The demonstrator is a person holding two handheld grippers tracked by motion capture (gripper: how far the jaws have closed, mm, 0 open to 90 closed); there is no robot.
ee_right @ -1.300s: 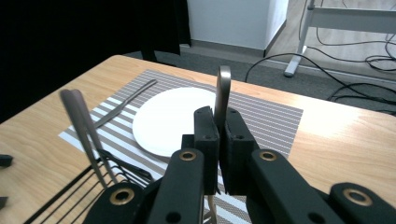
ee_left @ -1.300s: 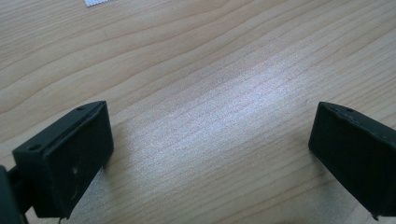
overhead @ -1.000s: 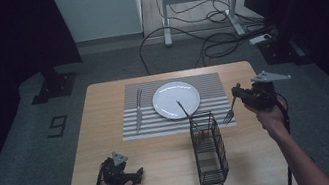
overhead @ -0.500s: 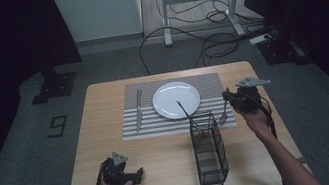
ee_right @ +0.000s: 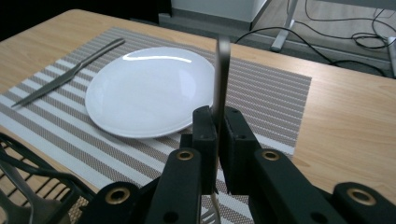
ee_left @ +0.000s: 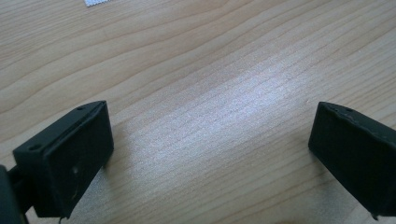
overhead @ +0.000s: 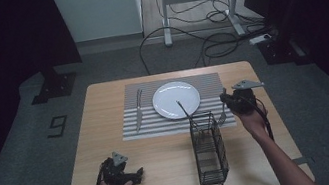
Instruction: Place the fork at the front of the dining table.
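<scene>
Moved leftward toward the wire basket [overhead: 209,149], the right tool [overhead: 233,102] pinches a fork [ee_right: 221,77] beside the white plate [overhead: 176,99]. Left tool [overhead: 124,175] rests wide open, holding nothing, near the desk's [overhead: 176,171] front edge.

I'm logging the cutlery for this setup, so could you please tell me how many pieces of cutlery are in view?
3. A knife lies on the placemat left of the plate; one utensil leans in the wire basket; a fork is clamped in the right gripper. More may be hidden inside the basket.
</scene>
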